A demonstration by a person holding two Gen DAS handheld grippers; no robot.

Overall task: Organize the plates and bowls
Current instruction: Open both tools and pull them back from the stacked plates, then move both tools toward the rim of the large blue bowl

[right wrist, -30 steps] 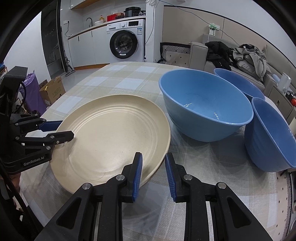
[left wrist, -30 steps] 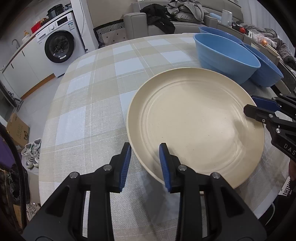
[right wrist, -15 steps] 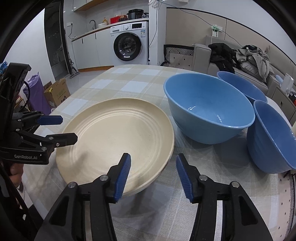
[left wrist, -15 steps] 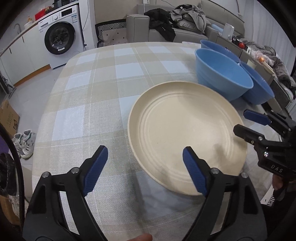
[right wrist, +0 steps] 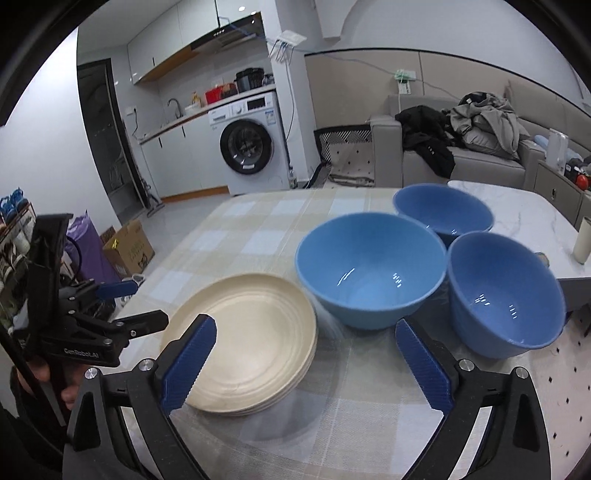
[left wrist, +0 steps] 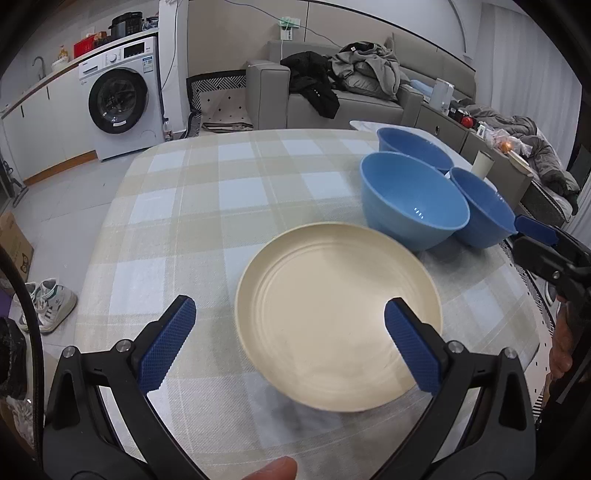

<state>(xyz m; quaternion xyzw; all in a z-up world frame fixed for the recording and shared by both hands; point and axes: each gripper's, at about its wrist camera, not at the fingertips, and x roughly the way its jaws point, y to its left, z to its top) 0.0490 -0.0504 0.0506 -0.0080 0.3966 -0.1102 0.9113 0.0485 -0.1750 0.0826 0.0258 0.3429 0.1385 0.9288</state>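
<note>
Both grippers have let go and pulled back: left gripper (left wrist: 288,341) and right gripper (right wrist: 306,363) gape wide, holding nothing. Freed, the plates (right wrist: 251,347) sit stacked on the tabletop (left wrist: 192,206), just beside three bowls (right wrist: 369,273), likely next for nesting.

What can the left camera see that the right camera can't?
Only the left wrist view shows white sneakers on the floor. Only the right wrist view shows the range hood and that the cream plates are a stack. Both show the three blue bowls, the washing machine, the sofa with clothes and the checked tablecloth. Both the left gripper and the right gripper are open.
</note>
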